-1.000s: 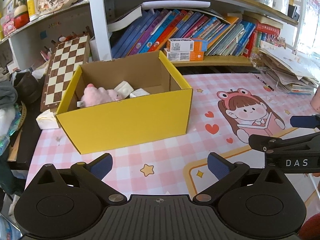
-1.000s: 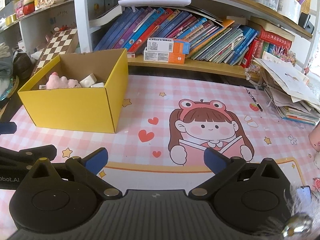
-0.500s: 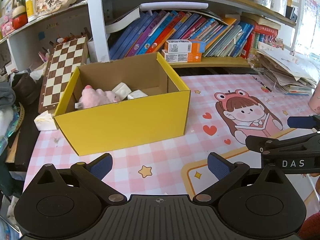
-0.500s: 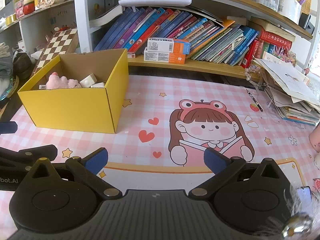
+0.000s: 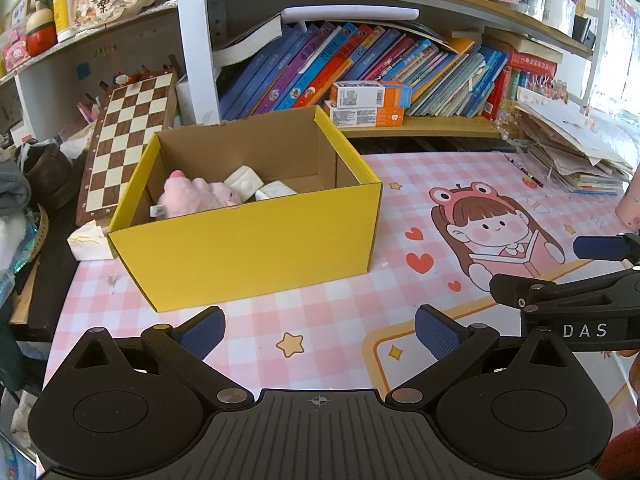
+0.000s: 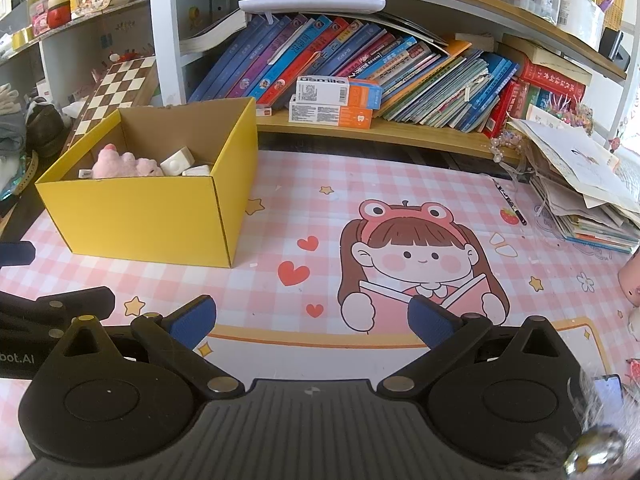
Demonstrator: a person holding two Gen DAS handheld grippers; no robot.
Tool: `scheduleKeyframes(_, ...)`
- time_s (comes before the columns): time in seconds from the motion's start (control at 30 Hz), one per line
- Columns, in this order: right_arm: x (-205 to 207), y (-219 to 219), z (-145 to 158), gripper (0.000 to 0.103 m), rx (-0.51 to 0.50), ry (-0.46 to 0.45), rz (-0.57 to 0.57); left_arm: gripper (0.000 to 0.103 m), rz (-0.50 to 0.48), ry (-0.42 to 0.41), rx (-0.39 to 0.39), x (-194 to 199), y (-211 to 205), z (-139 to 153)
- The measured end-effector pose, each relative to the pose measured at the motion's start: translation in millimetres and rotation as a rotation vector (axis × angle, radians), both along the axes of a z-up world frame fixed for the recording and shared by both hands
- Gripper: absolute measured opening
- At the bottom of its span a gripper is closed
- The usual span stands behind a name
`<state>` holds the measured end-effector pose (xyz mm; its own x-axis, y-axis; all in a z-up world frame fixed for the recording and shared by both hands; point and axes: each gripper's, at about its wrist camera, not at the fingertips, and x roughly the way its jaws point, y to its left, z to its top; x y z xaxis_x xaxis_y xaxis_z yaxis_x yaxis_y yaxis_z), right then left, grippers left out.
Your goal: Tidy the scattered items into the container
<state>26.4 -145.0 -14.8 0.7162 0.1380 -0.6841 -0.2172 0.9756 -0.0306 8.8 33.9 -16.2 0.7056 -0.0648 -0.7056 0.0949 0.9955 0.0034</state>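
A yellow cardboard box [image 5: 256,248] stands open on the pink checked mat [image 5: 320,320]. Inside lie a pink plush toy [image 5: 192,198] and white blocks [image 5: 244,184]. The box also shows in the right wrist view [image 6: 144,216], with the plush [image 6: 124,164] in it. My left gripper [image 5: 318,328] is open and empty, low over the mat in front of the box. My right gripper [image 6: 312,316] is open and empty over the mat to the right of the box. A pink object [image 6: 630,276] sits at the mat's right edge.
A bookshelf with leaning books [image 5: 360,68] and two cartons [image 5: 368,104] runs behind the mat. A chessboard [image 5: 124,140] leans at the back left. A paper stack [image 6: 580,188] and a pen [image 6: 508,200] lie at the right. A white tissue [image 5: 90,240] lies left of the box.
The left gripper has drawn back slightly from the box and shifted a little left. The right gripper has barely moved. Both stay open and empty.
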Motion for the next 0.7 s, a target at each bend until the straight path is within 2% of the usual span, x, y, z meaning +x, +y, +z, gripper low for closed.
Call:
scheduleKeyframes(0.43,1.2,-0.5,-0.4,0.103,0.001,0.003,-0.001,0.102,-0.001,-0.008,0.004,-0.3,-0.9,0.4)
scheduleKeyframes(0.7,0.3,1.4,-1.2,0.103,0.001,0.007,-0.004,0.102,-0.001,-0.046,-0.020,-3.9,1.3,3.9)
